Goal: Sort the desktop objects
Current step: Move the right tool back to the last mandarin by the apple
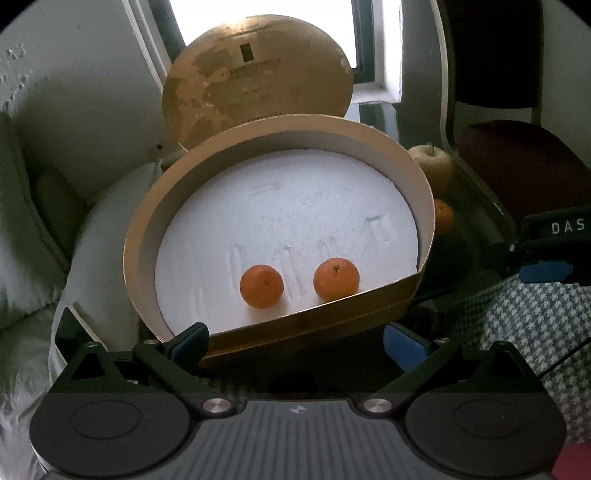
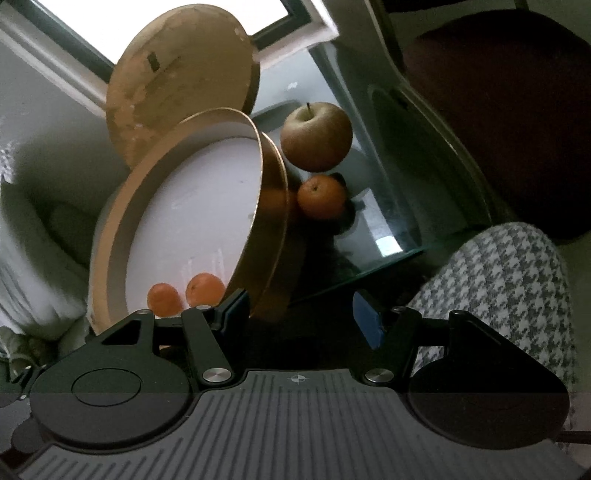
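1. Round gold box [image 1: 144,236], white liner inside, sits on the glass table [image 2: 373,236], seen tipped in both wrist views.
2. Two small oranges [image 1: 262,285] [image 1: 336,278] lie inside the box near its front wall, side by side, just apart.
3. Gold lid [image 1: 255,85] stands on edge behind the box, leaning by the window [image 1: 373,33].
4. Apple [image 2: 316,136] sits on the glass to the right of the box, outside it; a third orange [image 2: 320,196] sits just in front of the apple, next to the box wall.
5. Left gripper [image 1: 295,343]: jaws wide apart, nothing held; fingers straddle the box's front wall from below, contact can't be told.
6. Right gripper [image 2: 299,317]: jaws open wide, empty; its left finger [image 2: 236,304] is close by the box's outer wall, touching or not unclear. It also shows at the right edge of the left wrist view.
7. Houndstooth fabric [image 2: 498,280] lies by the table corner, right of both grippers. Dark red chair [image 2: 509,110] stands beyond the table.
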Demonstrator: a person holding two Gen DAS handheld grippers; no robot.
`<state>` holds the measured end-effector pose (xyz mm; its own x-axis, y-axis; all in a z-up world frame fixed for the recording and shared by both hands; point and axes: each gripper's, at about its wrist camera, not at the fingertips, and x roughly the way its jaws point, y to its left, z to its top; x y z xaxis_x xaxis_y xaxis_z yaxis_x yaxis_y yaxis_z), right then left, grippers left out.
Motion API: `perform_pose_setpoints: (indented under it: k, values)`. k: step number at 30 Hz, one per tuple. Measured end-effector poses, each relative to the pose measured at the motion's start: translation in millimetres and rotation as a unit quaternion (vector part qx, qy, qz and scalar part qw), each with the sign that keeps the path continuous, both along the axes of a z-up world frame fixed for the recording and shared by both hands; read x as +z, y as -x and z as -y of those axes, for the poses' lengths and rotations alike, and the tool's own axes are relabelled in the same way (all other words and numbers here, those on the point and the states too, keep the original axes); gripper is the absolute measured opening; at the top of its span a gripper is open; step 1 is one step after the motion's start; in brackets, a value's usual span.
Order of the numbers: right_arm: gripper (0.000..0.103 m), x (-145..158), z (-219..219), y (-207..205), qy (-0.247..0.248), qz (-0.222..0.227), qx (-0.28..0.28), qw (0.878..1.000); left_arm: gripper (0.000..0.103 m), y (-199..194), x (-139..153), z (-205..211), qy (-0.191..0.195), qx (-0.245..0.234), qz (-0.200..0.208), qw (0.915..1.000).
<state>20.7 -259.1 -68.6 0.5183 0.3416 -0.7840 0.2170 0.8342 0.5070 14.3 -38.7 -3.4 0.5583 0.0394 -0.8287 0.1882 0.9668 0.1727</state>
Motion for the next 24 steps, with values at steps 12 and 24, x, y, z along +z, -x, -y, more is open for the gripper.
perform_pose_setpoints:
  k: [12,24]
  values:
    - [0.068,-22,17,-24,-0.008,-0.021,-0.043,0.999,0.101,-27,0,-9,0.016,0.020,0.005,0.9997]
    - [0.064,-51,31,-94,-0.033,-0.037,-0.105,0.993,0.101,-52,-5,-25,0.022,0.058,0.002,0.9981]
